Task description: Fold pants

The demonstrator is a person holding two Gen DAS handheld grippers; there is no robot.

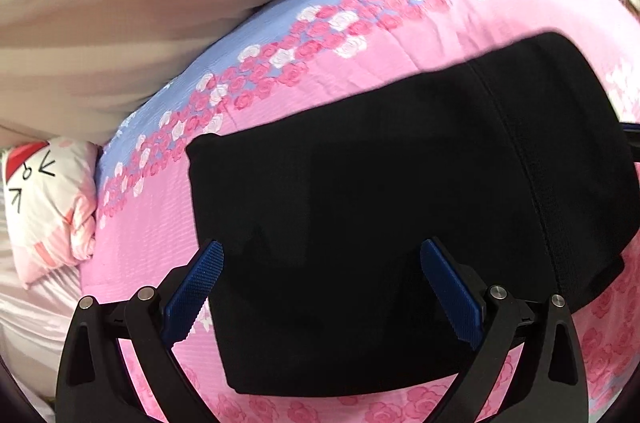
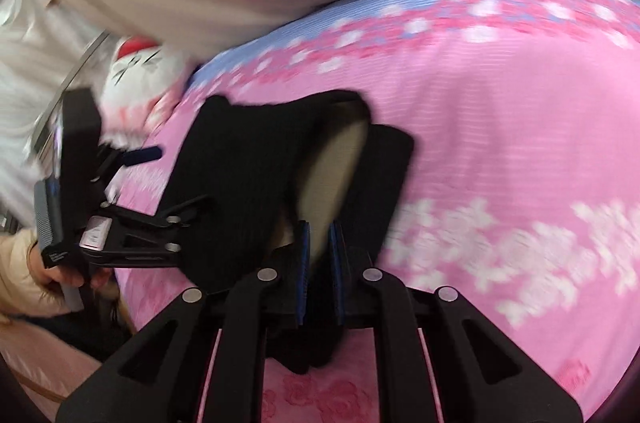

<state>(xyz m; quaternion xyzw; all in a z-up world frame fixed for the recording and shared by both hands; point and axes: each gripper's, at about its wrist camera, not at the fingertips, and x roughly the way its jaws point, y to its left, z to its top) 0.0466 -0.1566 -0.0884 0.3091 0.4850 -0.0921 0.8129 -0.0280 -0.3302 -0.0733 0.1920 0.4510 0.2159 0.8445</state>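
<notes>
The black pants (image 1: 380, 191) lie folded into a compact block on the pink rose-print bedspread (image 1: 360, 35). My left gripper (image 1: 320, 255) is open, its blue pads on either side of the pants' near edge, holding nothing. In the right wrist view my right gripper (image 2: 319, 235) is shut on the pants (image 2: 248, 175) at their waistband end, lifting that end so the beige lining (image 2: 336, 175) shows. The left gripper (image 2: 132, 199) also shows at the left of that view.
A white and pink cartoon-print pillow (image 1: 48, 199) lies at the bed's left end and also shows in the right wrist view (image 2: 136, 79). A beige curtain or sheet (image 1: 160, 3) hangs behind the bed. The bedspread (image 2: 500, 143) stretches to the right.
</notes>
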